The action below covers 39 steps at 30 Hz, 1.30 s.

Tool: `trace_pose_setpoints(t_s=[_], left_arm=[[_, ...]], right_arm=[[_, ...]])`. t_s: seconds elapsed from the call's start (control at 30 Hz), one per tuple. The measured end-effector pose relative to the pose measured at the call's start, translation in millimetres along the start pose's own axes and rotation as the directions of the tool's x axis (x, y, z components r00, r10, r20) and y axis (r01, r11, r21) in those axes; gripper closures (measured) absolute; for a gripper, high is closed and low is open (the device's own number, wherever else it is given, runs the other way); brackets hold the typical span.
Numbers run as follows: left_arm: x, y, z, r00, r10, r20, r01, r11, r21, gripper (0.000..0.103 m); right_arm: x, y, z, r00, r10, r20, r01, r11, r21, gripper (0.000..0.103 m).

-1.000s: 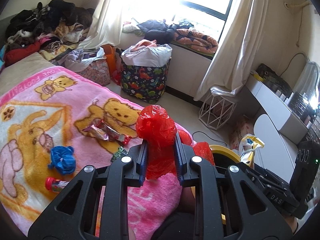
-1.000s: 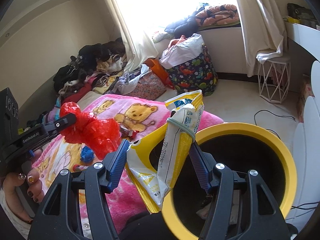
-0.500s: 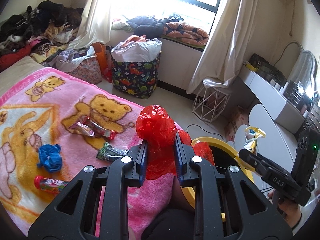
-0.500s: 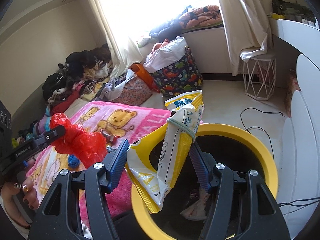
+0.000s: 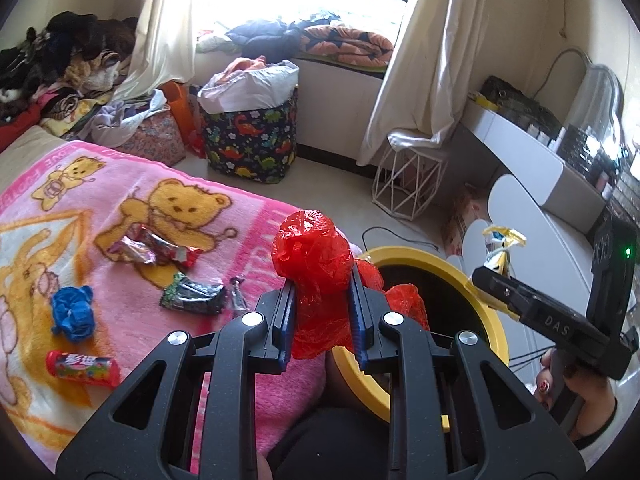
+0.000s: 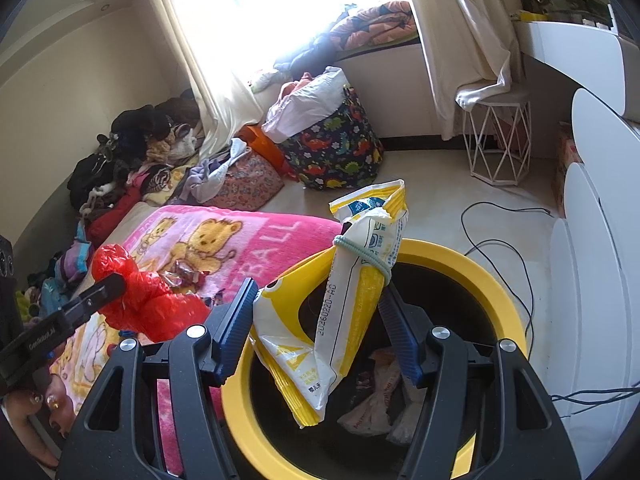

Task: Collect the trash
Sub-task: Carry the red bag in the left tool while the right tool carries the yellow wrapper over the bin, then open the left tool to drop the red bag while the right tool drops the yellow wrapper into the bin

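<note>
My left gripper (image 5: 320,286) is shut on a crumpled red plastic bag (image 5: 312,252), held over the edge of the pink bear blanket (image 5: 240,216) beside the yellow-rimmed bin (image 5: 420,256). My right gripper (image 6: 316,294) is shut on a yellow-and-white packet (image 6: 360,280) tied with a band, hanging above the bin (image 6: 460,264), which holds several wrappers (image 6: 380,412). On the blanket lie a blue wad (image 5: 72,312), a candy tube (image 5: 82,368), a dark wrapper (image 5: 192,298) and red-silver wrappers (image 5: 152,246). The red bag (image 6: 148,304) also shows in the right wrist view.
A dinosaur-print basket (image 5: 252,148) stuffed with cloth stands by the window. A white wire stool (image 5: 408,188) and a black cable (image 5: 396,236) are on the floor beyond the bin. White furniture (image 5: 560,248) lines the right side. Clothes (image 5: 64,64) are piled at far left.
Both grippers have moved toward the bin and slightly down, so its rim and inside show more. The red bag and the packet stay gripped as before.
</note>
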State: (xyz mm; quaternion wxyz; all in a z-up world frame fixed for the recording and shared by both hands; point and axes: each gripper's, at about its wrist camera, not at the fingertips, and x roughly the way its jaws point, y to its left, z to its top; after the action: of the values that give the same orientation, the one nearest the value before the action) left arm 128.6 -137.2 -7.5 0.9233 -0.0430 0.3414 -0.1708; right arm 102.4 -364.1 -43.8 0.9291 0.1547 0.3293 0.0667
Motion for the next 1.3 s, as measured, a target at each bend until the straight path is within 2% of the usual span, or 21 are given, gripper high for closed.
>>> trace_pose_setpoints(t_s=[0.4,0.87,1.0,1.07,1.13,1.2,1.3], left_arm=[[25.5,-31.7,-15.4,0.997,-0.031,-0.07,0.036,0.997,0.073,0.086],[54.0,-45.9,-20.9,0.989,-0.051,-0.136,0.066,0.993,0.103,0.086],[58.2,-47.5,-20.5,0.989,-0.057,-0.139,0.071,0.993,0.096,0.084],[58.8,-44.0,-19.4,0.989,-0.05,-0.139,0.061,0.995,0.073,0.073],[56.7,-40.0,-17.4,0.989,-0.058,-0.133,0.065,0.997,0.046,0.041],[51.7,-36.9,-15.6,0.992,-0.063,-0.11,0.067,0.997,0.032,0.025],[42.9,-31.9,-13.0,0.996,-0.054,-0.076,0.055,0.998,0.017,0.011]], right_arm=[[7.6,-23.0,-6.2,0.999,-0.02,-0.046,0.021,1.0,0.017,0.043],[8.9,-33.5,-13.4,0.996,-0.032,-0.086,0.031,0.999,-0.01,0.043],[10.2,-34.1,-15.0,0.994,-0.043,-0.105,0.041,0.999,-0.021,0.038],[10.6,-35.3,-16.3,0.993,-0.054,-0.109,0.052,0.998,-0.022,0.034],[9.7,-35.9,-16.9,0.993,-0.06,-0.102,0.058,0.998,-0.02,0.029],[8.0,-34.5,-16.7,0.994,-0.067,-0.091,0.065,0.998,-0.024,0.026],[6.5,-31.5,-16.5,0.994,-0.076,-0.074,0.074,0.997,-0.032,0.024]])
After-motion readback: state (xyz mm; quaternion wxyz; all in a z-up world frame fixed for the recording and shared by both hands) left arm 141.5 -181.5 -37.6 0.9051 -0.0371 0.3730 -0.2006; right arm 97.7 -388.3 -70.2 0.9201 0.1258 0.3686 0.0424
